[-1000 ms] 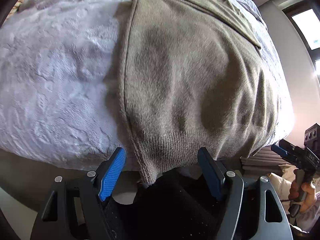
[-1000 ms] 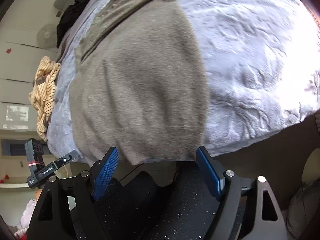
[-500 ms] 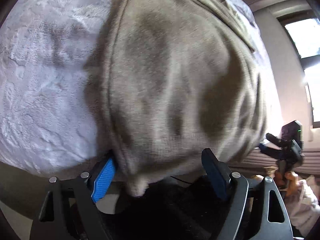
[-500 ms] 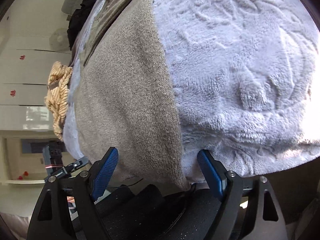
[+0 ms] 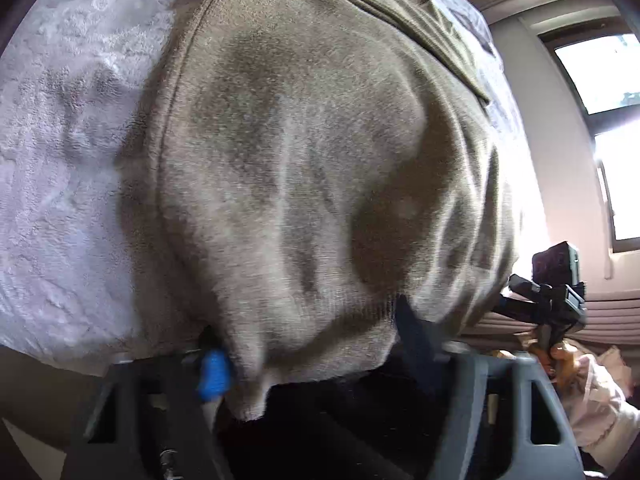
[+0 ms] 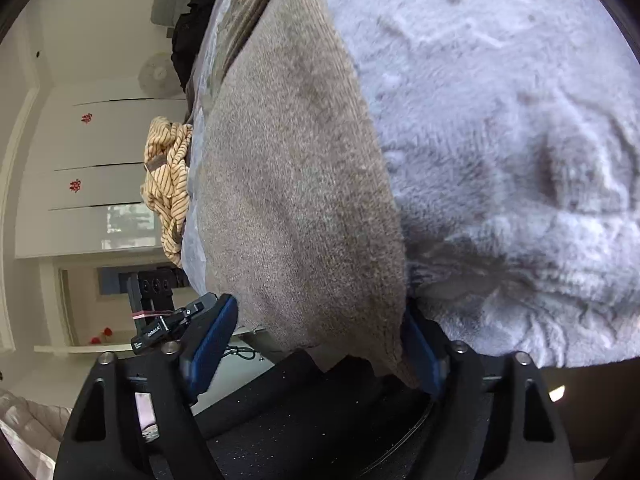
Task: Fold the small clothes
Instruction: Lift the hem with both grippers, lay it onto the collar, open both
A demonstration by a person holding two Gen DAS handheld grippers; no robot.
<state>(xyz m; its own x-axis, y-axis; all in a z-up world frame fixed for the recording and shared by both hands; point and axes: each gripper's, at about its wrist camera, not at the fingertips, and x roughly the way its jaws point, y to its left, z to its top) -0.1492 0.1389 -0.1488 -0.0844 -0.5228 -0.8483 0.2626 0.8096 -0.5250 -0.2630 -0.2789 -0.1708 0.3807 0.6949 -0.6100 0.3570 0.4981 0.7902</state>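
Both claws tilt down at the bed's near edge, left claw (image 5: 316, 344) and right claw (image 6: 316, 344) closing around the brown sweater's (image 5: 320, 160) hem on the fleecy blanket (image 6: 500, 120); a striped garment (image 6: 168, 176) lies beyond.

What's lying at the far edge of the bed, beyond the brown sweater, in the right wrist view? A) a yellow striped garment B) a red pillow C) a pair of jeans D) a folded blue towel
A: a crumpled yellow striped garment sits at the bed's far edge past the brown sweater, on the pale fleece blanket.
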